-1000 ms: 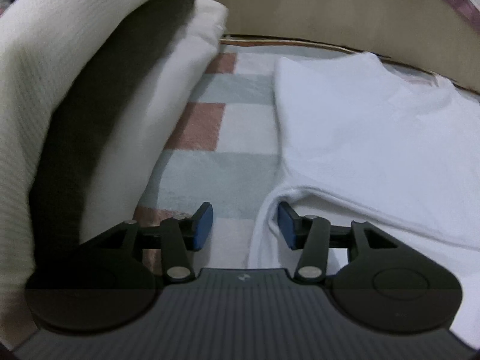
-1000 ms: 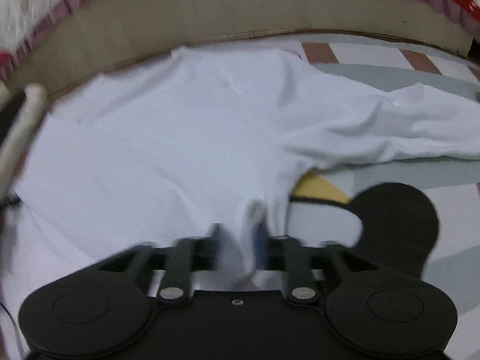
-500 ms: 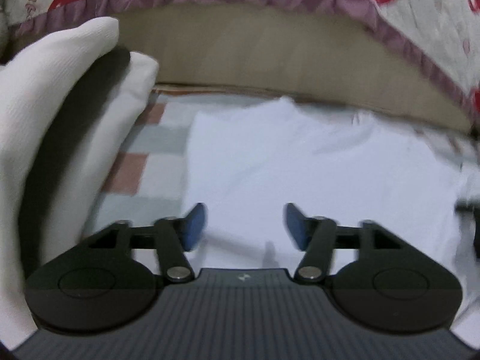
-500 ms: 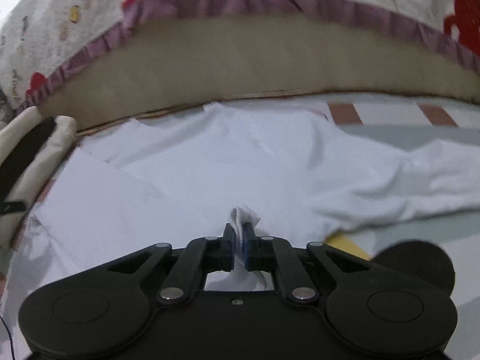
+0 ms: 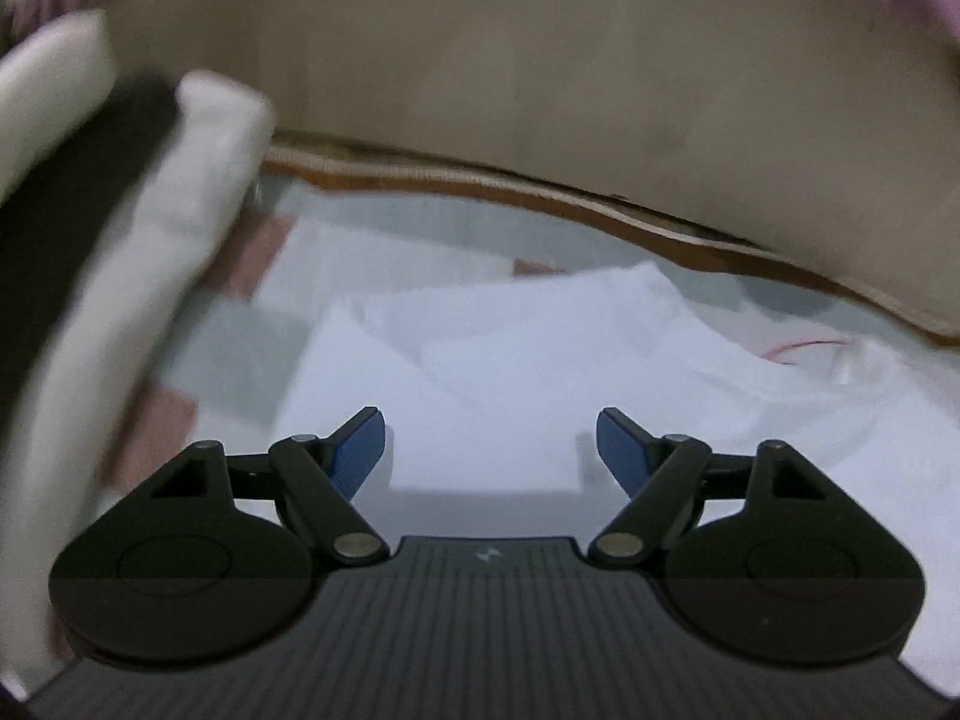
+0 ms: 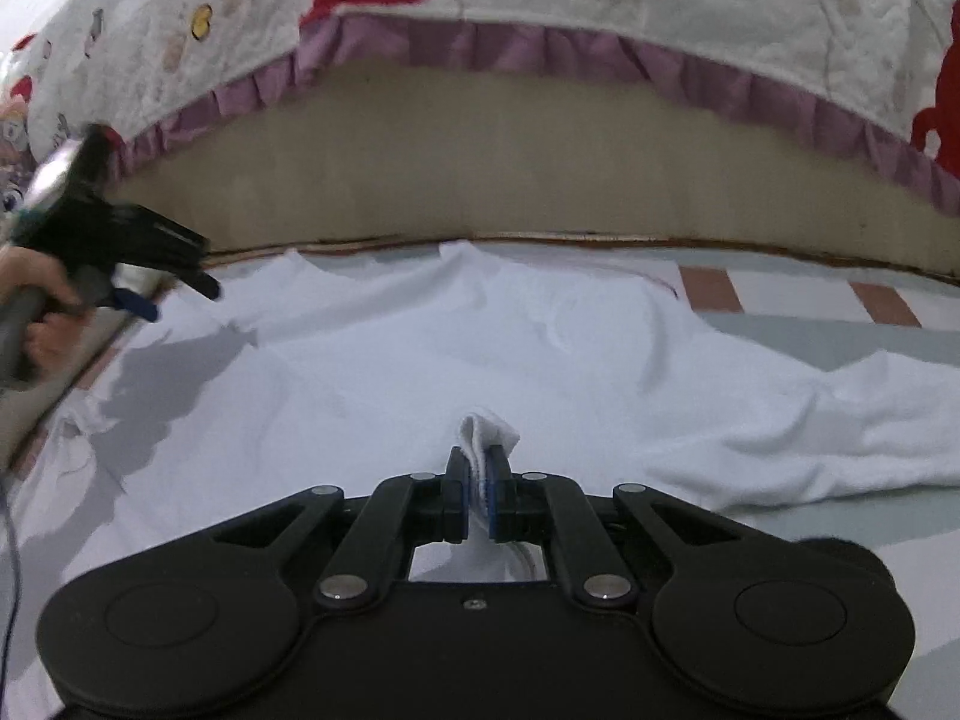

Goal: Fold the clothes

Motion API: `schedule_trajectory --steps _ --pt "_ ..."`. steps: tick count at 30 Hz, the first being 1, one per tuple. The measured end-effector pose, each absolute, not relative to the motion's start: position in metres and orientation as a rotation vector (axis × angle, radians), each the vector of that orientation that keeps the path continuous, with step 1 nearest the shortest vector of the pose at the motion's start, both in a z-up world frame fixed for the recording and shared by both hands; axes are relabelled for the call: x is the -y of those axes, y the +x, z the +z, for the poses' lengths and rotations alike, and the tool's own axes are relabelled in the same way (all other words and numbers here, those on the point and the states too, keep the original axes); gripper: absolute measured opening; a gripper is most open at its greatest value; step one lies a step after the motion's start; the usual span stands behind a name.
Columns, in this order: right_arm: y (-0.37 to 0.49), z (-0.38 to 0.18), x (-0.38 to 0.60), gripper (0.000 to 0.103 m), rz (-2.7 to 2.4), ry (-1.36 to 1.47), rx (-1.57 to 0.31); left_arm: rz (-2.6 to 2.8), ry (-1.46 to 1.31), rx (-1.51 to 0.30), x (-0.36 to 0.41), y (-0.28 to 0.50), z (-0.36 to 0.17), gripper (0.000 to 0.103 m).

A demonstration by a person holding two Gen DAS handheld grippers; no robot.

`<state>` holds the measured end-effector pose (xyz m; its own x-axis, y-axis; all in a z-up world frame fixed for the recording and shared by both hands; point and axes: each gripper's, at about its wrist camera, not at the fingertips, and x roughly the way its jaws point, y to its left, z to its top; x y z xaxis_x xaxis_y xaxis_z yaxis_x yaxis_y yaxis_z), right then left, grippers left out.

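The right gripper (image 6: 478, 480) is pinching a raised fold of the white shirt (image 6: 420, 360), jaws clamped on the cloth. The left gripper (image 5: 490, 450) is hovering with jaws wide apart, nothing between them. The shirt is lying spread on the checked mat (image 6: 780, 300) beside a frilled bedcover (image 6: 540, 48).

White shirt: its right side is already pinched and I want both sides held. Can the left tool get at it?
Probably yes: the left tool hangs open over the white shirt, with nothing between.
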<state>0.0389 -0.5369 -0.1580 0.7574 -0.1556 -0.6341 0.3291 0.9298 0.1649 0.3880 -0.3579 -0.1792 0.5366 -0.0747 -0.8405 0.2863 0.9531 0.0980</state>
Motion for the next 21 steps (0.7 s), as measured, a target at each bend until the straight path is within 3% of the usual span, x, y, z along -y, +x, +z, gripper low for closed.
schedule_trajectory --steps 5,7,8,9,10,16,21 --pt "0.036 -0.157 0.539 0.008 -0.271 0.295 -0.664 -0.187 0.364 -0.962 0.359 0.395 -0.204 0.077" --pt "0.037 -0.156 0.538 0.008 -0.272 0.293 -0.664 -0.207 0.264 -0.979 0.345 0.397 -0.203 0.064" --pt "0.038 -0.156 0.537 0.008 -0.273 0.287 -0.662 -0.217 0.224 -0.984 0.339 0.397 -0.202 0.050" --pt "0.039 -0.156 0.536 0.008 -0.277 0.279 -0.664 -0.216 0.246 -0.973 0.338 0.395 -0.201 0.019" --pt "0.039 -0.157 0.535 0.008 -0.281 0.271 -0.665 -0.227 0.276 -0.962 0.341 0.394 -0.200 0.003" --pt "0.043 -0.181 0.531 0.008 -0.410 0.323 -0.666 -0.199 0.141 -0.919 0.325 0.401 -0.176 0.002" --pt "0.056 -0.159 0.530 0.006 -0.404 0.178 -0.514 -0.133 0.138 -0.805 0.302 0.408 -0.158 0.002"
